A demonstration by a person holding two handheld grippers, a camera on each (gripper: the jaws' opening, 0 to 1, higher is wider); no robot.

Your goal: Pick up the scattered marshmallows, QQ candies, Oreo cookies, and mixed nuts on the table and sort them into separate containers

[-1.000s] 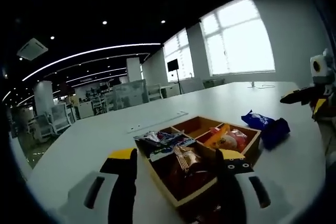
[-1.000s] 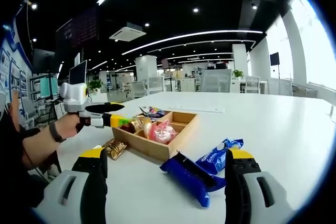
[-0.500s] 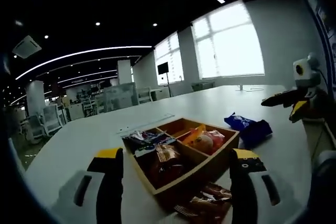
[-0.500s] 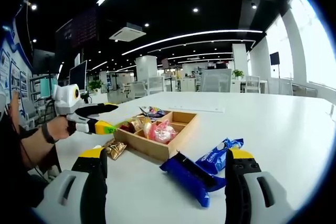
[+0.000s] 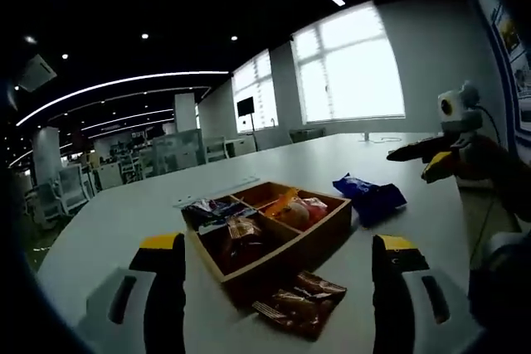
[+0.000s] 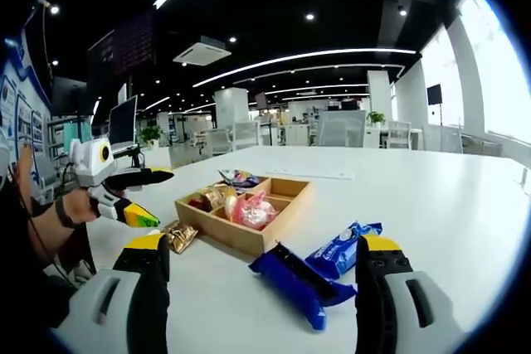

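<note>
A wooden divided box (image 5: pixel 328 242) holds colourful snack packets, a pink candy bag (image 6: pixel 253 209) and a brown nut packet. One brown nut packet (image 5: pixel 300 304) lies on the white table just in front of the box, between the jaws of my open left gripper (image 5: pixel 278 244), which holds nothing. Two blue Oreo packs (image 5: pixel 369 196) lie right of the box. In the right gripper view these Oreo packs (image 6: pixel 303 275) lie between the jaws of my open, empty right gripper (image 6: pixel 264 244). There a hand holds the left gripper (image 6: pixel 149 198), jaws apart, left of the box (image 6: pixel 224 234).
The white table (image 6: pixel 431 205) stretches wide to the right of the box. The right gripper (image 5: pixel 415 163) hovers at the right side of the left gripper view. Office desks, chairs and windows stand far behind.
The left gripper has drawn back from over the box toward the person, so the brown nut packet on the table now shows between its jaws. The right gripper has stayed still.
</note>
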